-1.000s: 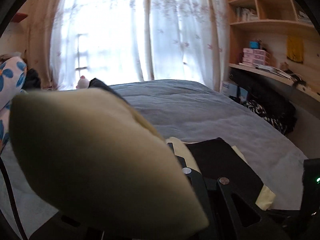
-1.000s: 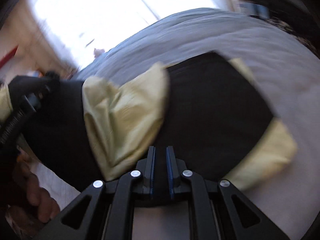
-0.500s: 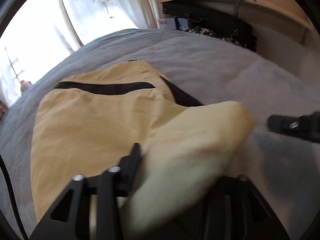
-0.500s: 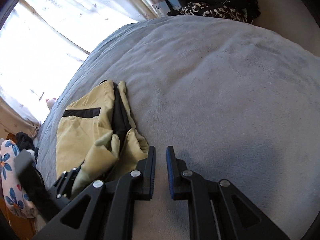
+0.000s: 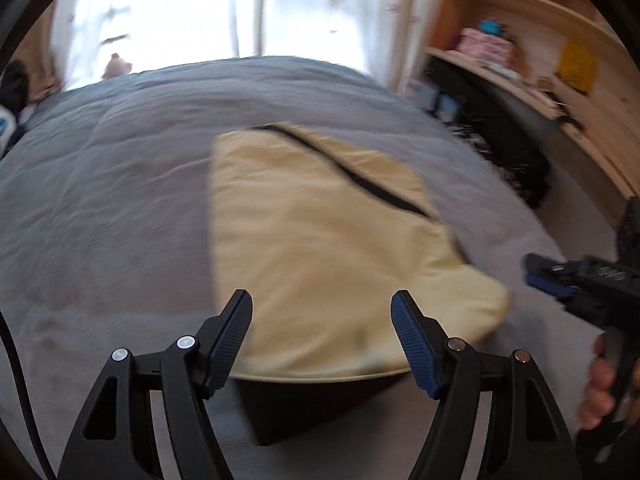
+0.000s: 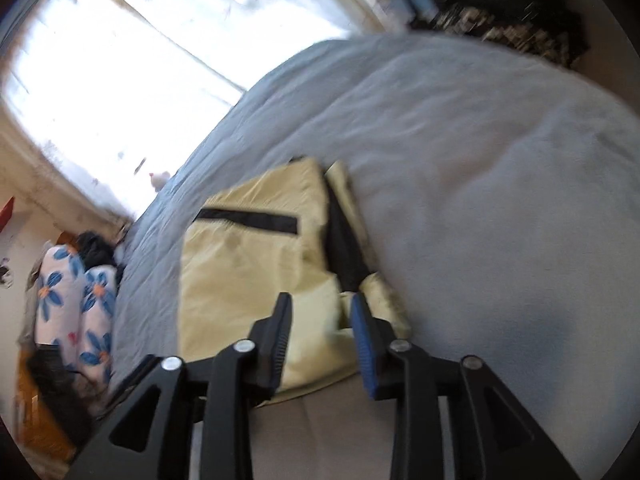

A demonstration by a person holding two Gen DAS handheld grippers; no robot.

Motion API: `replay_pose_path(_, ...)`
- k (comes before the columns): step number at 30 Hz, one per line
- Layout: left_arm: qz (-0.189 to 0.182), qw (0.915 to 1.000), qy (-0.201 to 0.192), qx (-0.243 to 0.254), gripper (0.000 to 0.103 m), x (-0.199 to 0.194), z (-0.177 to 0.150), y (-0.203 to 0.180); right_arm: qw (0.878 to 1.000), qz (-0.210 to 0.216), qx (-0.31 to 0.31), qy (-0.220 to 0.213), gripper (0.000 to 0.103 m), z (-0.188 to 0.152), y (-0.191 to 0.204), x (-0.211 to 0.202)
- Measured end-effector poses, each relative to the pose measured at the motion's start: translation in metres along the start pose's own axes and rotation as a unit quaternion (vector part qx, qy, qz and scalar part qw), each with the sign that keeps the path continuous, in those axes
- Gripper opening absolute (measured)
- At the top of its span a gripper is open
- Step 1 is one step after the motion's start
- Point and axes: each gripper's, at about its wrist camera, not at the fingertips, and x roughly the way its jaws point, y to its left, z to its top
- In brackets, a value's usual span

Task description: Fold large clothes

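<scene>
The fold is just laid: both the left gripper (image 5: 322, 308) and right gripper (image 6: 320, 312) are opening, empty, above the jacket (image 5: 320, 248) at the bed's (image 5: 120, 200) near edge; next, regrip a side.

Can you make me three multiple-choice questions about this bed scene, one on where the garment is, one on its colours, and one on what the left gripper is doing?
1. Where does the folded garment lie?
A. On the grey bedspread
B. On the wooden shelf
C. On the floor

2. What colours is the garment?
A. Red and white
B. Pale yellow with black
C. All blue

3. What state is the left gripper in?
A. Clamped on a sleeve
B. Out of view
C. Jaws apart, nothing held

Answers:
1. A, the garment rests flat on the bedspread in both wrist views.
2. B, the cloth is pale yellow with a black stripe and black panels.
3. C, its jaws are opening and stand apart above the garment, with no cloth pinched between them.
</scene>
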Motion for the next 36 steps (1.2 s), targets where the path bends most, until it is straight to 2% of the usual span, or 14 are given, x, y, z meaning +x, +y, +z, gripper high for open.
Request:
replay_pose_path(2, 0.008, 0.9996, 0.018, -0.022, 0.07, 0.01, -0.003, 0.016, 0.999, 0.022, 0.001, 0.04, 0.04, 0.007, 0.002, 0.015)
replay_pose_path(5, -0.004, 0.9979, 0.035, -0.054, 0.07, 0.015, -0.005, 0.038, 0.996, 0.009, 0.0, 0.092, 0.04, 0.02, 0.002, 0.046)
replay_pose_path(11, -0.017, 0.995, 0.058, -0.08, 0.07, 0.033, -0.01, 0.051, 0.993, -0.012, -0.008, 0.121, 0.04, 0.036, -0.006, 0.077)
replay_pose_path(15, -0.024, 0.9946, 0.064, -0.078, 0.07, 0.039, -0.014, 0.052, 0.989, 0.012, -0.004, 0.147, 0.04, 0.041, -0.011, 0.093)
replay_pose_path(17, -0.028, 0.9944, 0.066, -0.078, 0.07, 0.041, -0.014, 0.051, 0.986, 0.027, -0.023, 0.161, 0.04, 0.04, -0.006, 0.099)
replay_pose_path(22, -0.04, 0.9928, 0.076, -0.084, 0.07, 0.051, -0.013, 0.049, 0.98, 0.016, -0.061, 0.187, 0.039, 0.036, 0.004, 0.116)
replay_pose_path(24, -0.038, 0.993, 0.076, -0.082, 0.07, 0.053, -0.012, 0.046, 0.981, 0.003, -0.061, 0.186, 0.015, 0.034, 0.005, 0.117)
replay_pose_path(26, -0.032, 0.9935, 0.077, -0.077, 0.07, 0.054, -0.011, 0.043, 0.982, -0.011, -0.066, 0.176, 0.005, 0.031, 0.009, 0.111)
replay_pose_path(31, -0.041, 0.9938, 0.076, -0.07, 0.07, 0.051, -0.005, 0.035, 0.987, -0.051, -0.12, 0.098, 0.003, 0.037, 0.033, 0.068)
replay_pose_path(33, -0.048, 0.9944, 0.071, -0.062, 0.07, 0.049, -0.005, 0.03, 0.983, -0.089, -0.149, 0.065, 0.003, 0.04, 0.041, 0.055)
replay_pose_path(35, -0.042, 0.9961, 0.064, -0.044, 0.07, 0.049, -0.006, 0.021, 0.978, -0.119, -0.164, 0.058, 0.003, 0.041, 0.043, 0.057)
replay_pose_path(36, -0.027, 0.9973, 0.061, -0.032, 0.07, 0.051, -0.008, 0.013, 0.975, -0.132, -0.167, 0.065, 0.003, 0.039, 0.039, 0.065)
